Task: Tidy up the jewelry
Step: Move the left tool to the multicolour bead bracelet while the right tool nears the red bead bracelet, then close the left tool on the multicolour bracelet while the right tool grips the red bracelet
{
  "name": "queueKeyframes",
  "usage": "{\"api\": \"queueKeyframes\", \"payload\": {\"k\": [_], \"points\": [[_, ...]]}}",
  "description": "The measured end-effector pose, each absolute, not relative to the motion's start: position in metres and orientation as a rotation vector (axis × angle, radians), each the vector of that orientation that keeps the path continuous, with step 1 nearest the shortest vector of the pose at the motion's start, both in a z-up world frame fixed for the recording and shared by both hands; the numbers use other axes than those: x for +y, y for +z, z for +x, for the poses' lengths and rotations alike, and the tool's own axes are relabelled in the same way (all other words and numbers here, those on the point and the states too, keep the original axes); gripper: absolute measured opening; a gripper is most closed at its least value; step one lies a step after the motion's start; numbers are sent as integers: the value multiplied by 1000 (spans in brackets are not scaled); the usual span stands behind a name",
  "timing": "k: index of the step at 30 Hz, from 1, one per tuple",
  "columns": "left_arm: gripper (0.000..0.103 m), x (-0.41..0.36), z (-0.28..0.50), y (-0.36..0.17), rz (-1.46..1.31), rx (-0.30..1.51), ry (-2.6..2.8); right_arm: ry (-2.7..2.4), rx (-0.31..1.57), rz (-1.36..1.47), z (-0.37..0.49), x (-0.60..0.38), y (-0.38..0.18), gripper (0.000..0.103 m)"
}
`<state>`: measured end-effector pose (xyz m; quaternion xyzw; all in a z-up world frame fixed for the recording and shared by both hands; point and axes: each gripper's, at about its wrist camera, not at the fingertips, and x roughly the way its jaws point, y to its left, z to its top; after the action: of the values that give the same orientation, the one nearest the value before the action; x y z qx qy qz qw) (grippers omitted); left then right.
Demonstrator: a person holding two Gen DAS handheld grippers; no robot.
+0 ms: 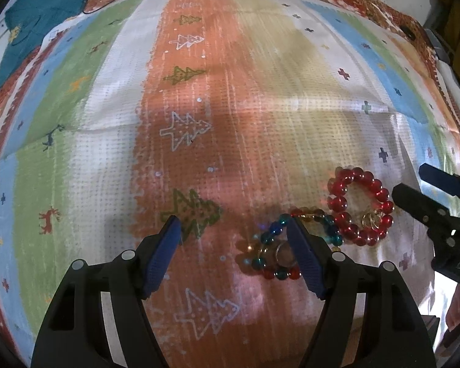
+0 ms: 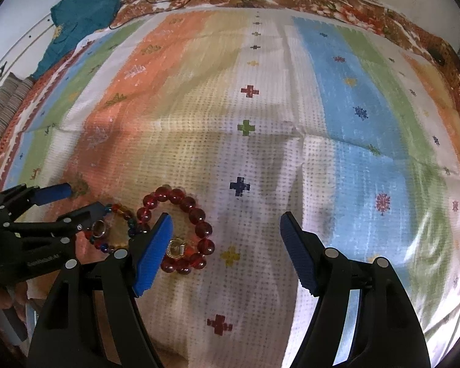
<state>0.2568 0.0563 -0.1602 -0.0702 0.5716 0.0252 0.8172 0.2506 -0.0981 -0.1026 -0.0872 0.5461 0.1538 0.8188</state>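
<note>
With both grippers' jaws wide open and gripping nothing, the left gripper (image 1: 233,227) risks snagging the multicoloured bracelet (image 1: 273,245) under its right jaw, dragging the adjacent red bracelet (image 1: 360,202) too.

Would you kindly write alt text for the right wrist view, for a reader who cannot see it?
The open right gripper hovers over a striped patterned cloth, its left finger over a red bead bracelet with a gold ring inside. At left, the open left gripper reaches a multicoloured bead bracelet around a silver ring.
</note>
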Motion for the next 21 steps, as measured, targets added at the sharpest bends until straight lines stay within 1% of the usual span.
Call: {"api": "queueKeyframes", "payload": {"k": [18,21], "points": [[73,47,260,-167,-81,1224,17,313,1193,-203,262,-95,-123,72],[72,46,259,-167,-66,1224,15,308,1190,-223,264,-92,-124,71]]}}
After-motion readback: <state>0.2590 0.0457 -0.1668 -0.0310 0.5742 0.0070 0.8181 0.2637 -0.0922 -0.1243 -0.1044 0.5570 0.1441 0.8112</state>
